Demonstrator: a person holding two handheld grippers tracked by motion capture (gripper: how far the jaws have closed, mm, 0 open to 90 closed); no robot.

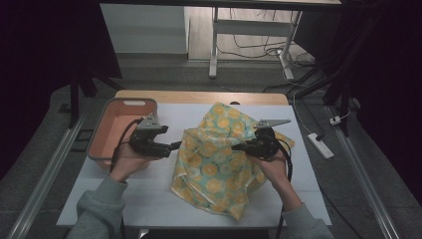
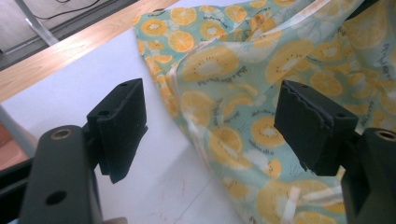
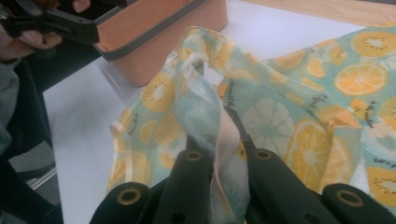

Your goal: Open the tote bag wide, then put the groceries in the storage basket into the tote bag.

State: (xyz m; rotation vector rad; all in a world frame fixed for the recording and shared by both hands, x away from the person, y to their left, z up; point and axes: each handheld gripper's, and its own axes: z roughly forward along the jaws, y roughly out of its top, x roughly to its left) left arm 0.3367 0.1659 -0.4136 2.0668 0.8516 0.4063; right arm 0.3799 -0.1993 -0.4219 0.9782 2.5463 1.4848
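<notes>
A crumpled cloth [image 1: 219, 159] printed with orange and kiwi slices on pale green lies in the middle of the white table. My right gripper [image 1: 235, 147] is shut on a raised fold of this cloth [image 3: 205, 116], which bunches up between its jaws. My left gripper [image 1: 175, 145] stands open at the cloth's left edge, pointing right. In the left gripper view its two black pads [image 2: 121, 126] are wide apart, with the cloth [image 2: 261, 93] just beyond them and nothing between them.
An orange bin [image 1: 107, 130] with a grey rim stands at the table's left, behind my left hand; it also appears in the right gripper view [image 3: 159, 42]. A wooden strip [image 1: 199, 96] runs along the far edge. A power strip [image 1: 321, 145] lies on the floor at right.
</notes>
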